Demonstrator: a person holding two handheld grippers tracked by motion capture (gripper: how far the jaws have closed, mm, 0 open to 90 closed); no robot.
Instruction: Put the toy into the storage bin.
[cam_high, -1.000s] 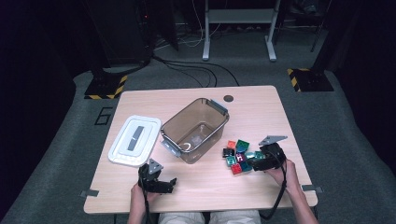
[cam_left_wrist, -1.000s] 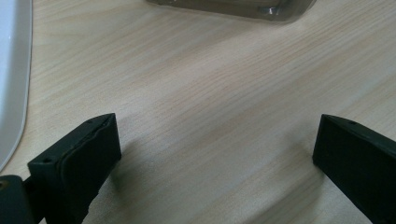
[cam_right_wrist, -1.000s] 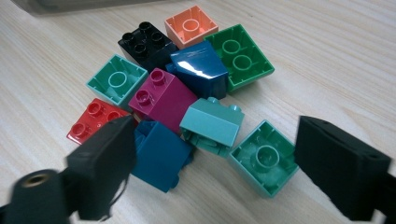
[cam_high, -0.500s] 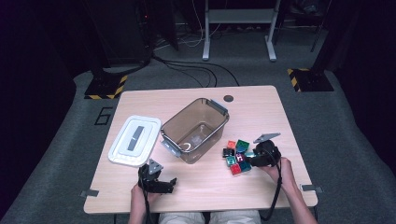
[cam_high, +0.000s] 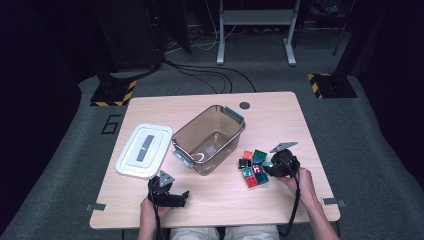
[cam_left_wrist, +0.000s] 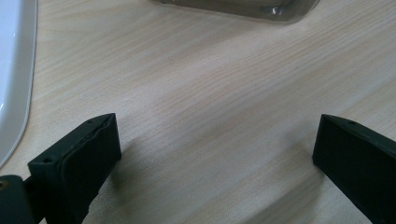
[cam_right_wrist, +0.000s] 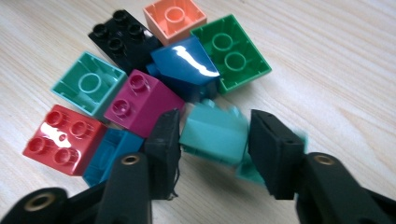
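Observation:
A pile of several toy bricks (cam_high: 252, 167) lies on the wooden table (cam_high: 280, 115) at the front right: red, magenta, blue, green, orange, black and teal. My right gripper (cam_high: 267, 167) reaches into the pile from the right. Its jaws have just been closing, and in the right gripper view the right gripper (cam_right_wrist: 212, 140) presses from both sides on a teal brick (cam_right_wrist: 215, 133). My left gripper (cam_high: 183, 198) rests open near the front left edge. In the left gripper view the left gripper (cam_left_wrist: 215, 154) has bare wood between its jaws.
A clear brown bin (cam_high: 186, 131) stands mid-table, left of the bricks. Its white lid (cam_high: 145, 150) lies flat further left, and the lid's edge (cam_left_wrist: 14, 93) runs close beside the left jaw. A dark round grommet (cam_high: 244, 105) sits near the table's far edge.
The right gripper has edged left into the brick pile. The left gripper has stayed put.

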